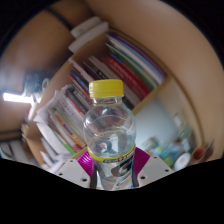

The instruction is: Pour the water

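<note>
Pouring has not begun: gripper (112, 166) is clenched on the water bottle (108, 130), held upright before a bookshelf (95, 75), yellow cap (106, 89) still on, no receiving vessel visible.

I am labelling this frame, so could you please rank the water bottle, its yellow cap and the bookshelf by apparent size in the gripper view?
1. Bookshelf, spanning most of the background.
2. Water bottle, held between the gripper fingers; it looms large partly through nearness.
3. Yellow cap, clearly smallest.

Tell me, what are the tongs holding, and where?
The tongs are shut on a clear bottle with a yellow cap, gripping its lower body.
</note>
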Motion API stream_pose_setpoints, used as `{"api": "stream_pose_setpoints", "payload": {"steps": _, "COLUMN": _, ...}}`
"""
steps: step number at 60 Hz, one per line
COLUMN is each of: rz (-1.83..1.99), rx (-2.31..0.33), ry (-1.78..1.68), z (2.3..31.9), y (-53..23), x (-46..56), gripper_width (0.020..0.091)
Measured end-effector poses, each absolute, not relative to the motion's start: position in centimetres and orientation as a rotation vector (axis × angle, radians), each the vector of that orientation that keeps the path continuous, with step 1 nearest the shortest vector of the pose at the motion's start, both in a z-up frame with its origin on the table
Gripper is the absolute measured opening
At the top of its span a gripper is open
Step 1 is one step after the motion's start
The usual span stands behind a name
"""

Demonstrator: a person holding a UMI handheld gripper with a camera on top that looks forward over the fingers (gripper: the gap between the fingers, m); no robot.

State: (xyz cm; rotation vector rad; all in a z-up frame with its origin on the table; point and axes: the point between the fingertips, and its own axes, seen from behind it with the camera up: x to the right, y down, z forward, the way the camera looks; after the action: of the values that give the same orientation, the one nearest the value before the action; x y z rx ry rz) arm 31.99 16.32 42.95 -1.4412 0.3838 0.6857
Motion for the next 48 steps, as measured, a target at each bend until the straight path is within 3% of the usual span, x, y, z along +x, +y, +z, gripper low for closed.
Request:
{"api": "stream_pose_setpoints", "payload": {"steps": 4, "rz": 0.356, "rx": -1.464, "ry": 0.327, "z": 42.9, "y": 16.7, "x": 38.5, "gripper_width": 0.0483}}
{"api": "stream_pose_setpoints", "payload": {"steps": 8, "rz": 0.075, "rx": -1.498, "ry": 0.283, "z": 39.6, "y": 17.1, "x": 44.4, "gripper_width": 0.0487}}
{"api": "stream_pose_setpoints", "payload": {"steps": 19, "rz": -0.179, "rx": -1.769, "ry": 0.21, "z": 19.3, "y": 17.5, "x": 50.4, "gripper_width": 0.0541}}
{"api": "stream_pose_setpoints", "payload": {"steps": 24, "rz": -0.122, "rx": -1.847, "ry": 0.218, "z": 12.9, "y": 17.3, "x": 49.4, "gripper_width": 0.0567}}
{"api": "stream_pose_setpoints", "payload": {"steps": 38, "rz": -0.172, "rx": -1.856, "ry": 0.173, "z": 7.0, "y": 17.2, "x": 50.5, "gripper_width": 0.0577}}
{"api": "stream_pose_setpoints", "payload": {"steps": 48, "rz": -0.096, "rx": -1.804, "ry": 0.245, "z": 7.3, "y": 17.2, "x": 51.1, "gripper_width": 0.0576}}
